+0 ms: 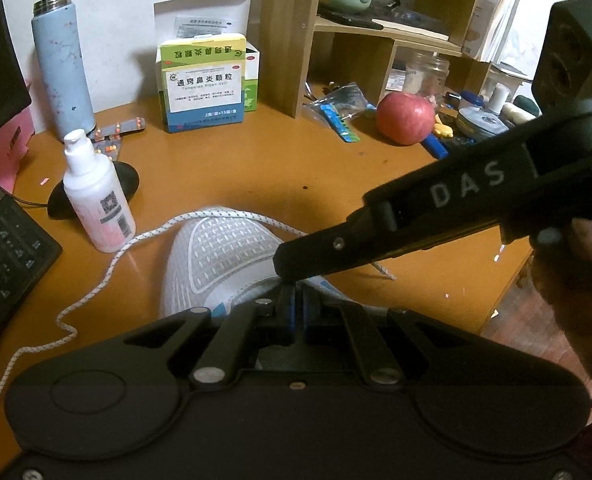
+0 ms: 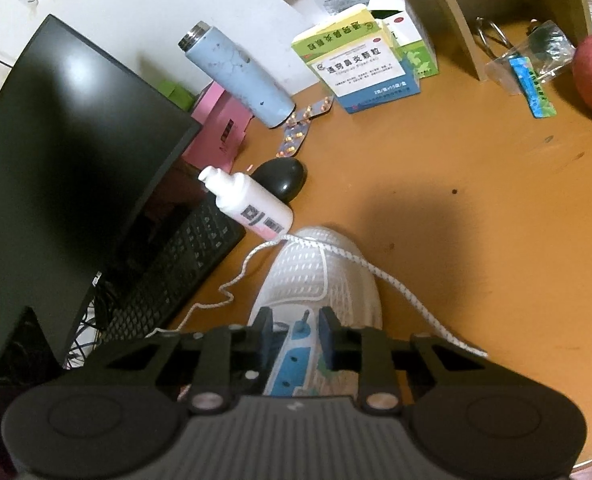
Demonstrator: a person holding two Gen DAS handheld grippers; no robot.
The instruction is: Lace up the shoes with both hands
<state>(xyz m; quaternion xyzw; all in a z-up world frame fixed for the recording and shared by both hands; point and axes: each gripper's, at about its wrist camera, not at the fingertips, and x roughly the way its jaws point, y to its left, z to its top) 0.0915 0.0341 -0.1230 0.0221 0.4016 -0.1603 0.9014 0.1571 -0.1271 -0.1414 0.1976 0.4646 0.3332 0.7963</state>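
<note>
The wooden desk (image 2: 476, 240) carries a dark monitor (image 2: 67, 152) and a white mesh shoe (image 2: 316, 276), toe toward the wall. A speckled woven lace (image 1: 107, 264) loops round the toe and trails off both sides. The right gripper (image 2: 294, 330) tilts down over the shoe's blue eyelet strip (image 2: 291, 356), jaws partly apart astride it, pads pressing on nothing. The left gripper (image 1: 293, 306) also points down at the shoe, fingers together; whether they pinch anything I cannot tell.

Warm dim indoor light, soft shadows on desk (image 2: 476, 240), heavy fisheye warp, edges blurry.
</note>
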